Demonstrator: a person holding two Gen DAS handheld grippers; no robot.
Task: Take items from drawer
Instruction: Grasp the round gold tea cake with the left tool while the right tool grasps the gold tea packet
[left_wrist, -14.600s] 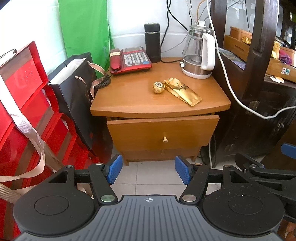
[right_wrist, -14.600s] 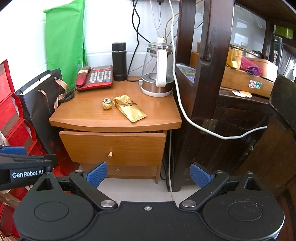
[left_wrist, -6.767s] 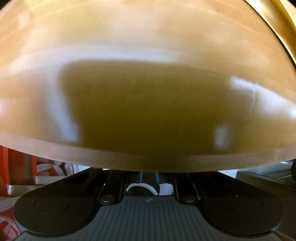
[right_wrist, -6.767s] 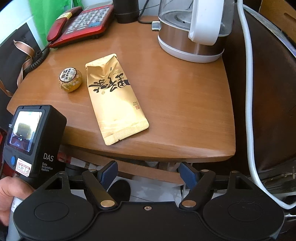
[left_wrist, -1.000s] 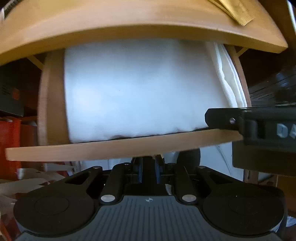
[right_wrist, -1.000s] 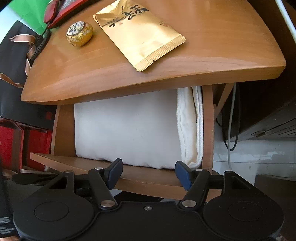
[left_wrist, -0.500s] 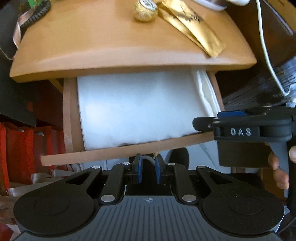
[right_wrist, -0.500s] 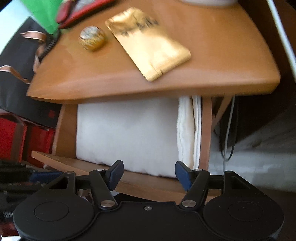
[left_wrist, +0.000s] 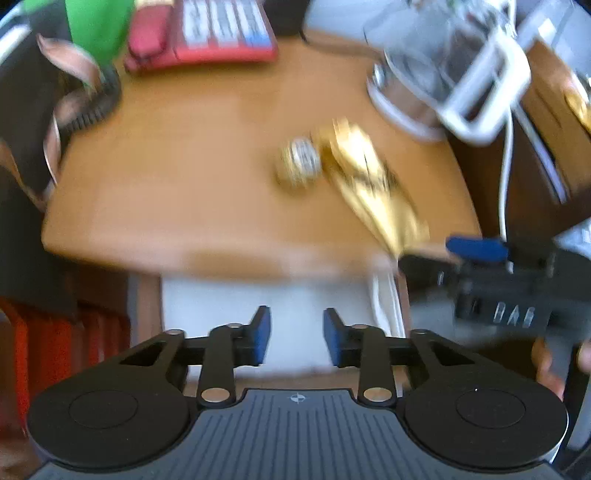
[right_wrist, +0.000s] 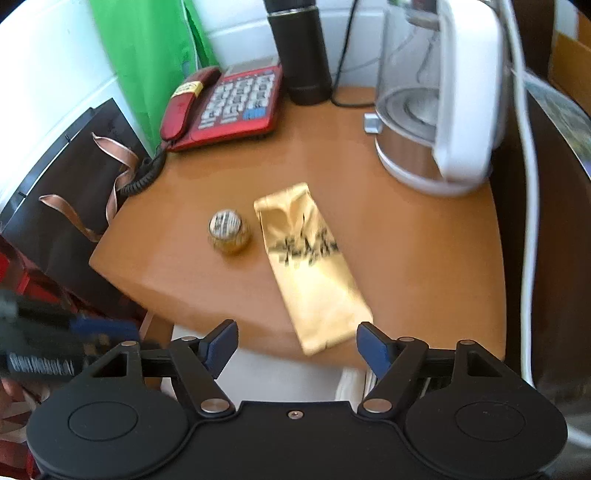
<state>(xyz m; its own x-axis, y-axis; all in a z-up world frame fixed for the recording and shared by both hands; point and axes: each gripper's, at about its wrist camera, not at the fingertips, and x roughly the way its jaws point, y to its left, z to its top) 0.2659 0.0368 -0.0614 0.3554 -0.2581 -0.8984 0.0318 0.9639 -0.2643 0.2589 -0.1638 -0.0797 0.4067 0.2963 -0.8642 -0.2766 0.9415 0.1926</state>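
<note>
Both views look forward and steeply down from close above the front edge of the wooden surface. The left wrist view, blurred, sits low over the open drawer's white cloth and catches the right tool at its right edge. The right wrist view sits higher. They share the gold packet, red telephone and kettle

left gripper: black body w/ ribbed grey deck, crosshair mark, blue pads, silver pivot pins.
right gripper: your black smooth body, blue pads, centre screw.
skin: your fingers under its DAS-marked housing.
</note>
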